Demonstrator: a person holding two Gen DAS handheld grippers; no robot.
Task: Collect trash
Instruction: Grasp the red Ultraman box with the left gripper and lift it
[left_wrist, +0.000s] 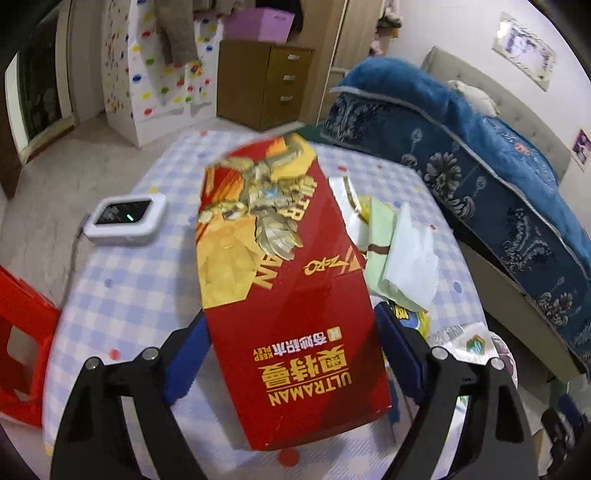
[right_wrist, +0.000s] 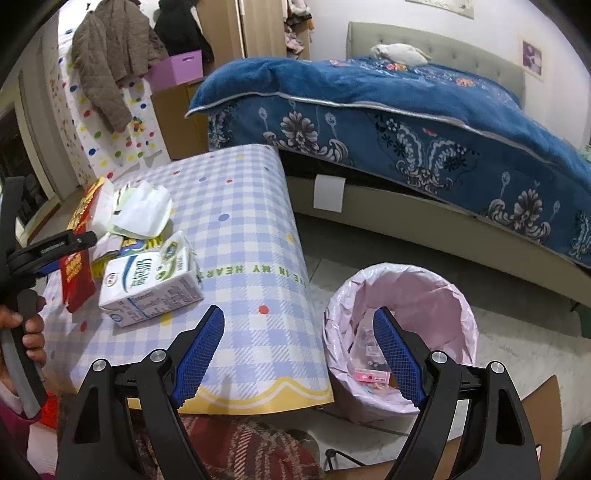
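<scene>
A long red Ultraman box (left_wrist: 291, 295) lies lengthwise between the blue pads of my left gripper (left_wrist: 290, 317), and both pads touch its sides. In the right wrist view the same box (right_wrist: 75, 275) shows at the table's left, with the left gripper across it and a hand (right_wrist: 33, 332) on its handle. A white milk carton (right_wrist: 147, 288) lies beside it, with crumpled tissue and wrappers (right_wrist: 142, 210) behind. My right gripper (right_wrist: 299, 314) hangs open and empty over the table's near right edge, next to the pink-lined trash bin (right_wrist: 436, 291) on the floor, which holds a few scraps.
The checked tablecloth covers the table (right_wrist: 240, 206). A white device with a dark screen (left_wrist: 125, 218) sits on its left side, a red stool (left_wrist: 22, 332) beside that. A bed with a blue blanket (right_wrist: 406, 110) stands close behind the bin.
</scene>
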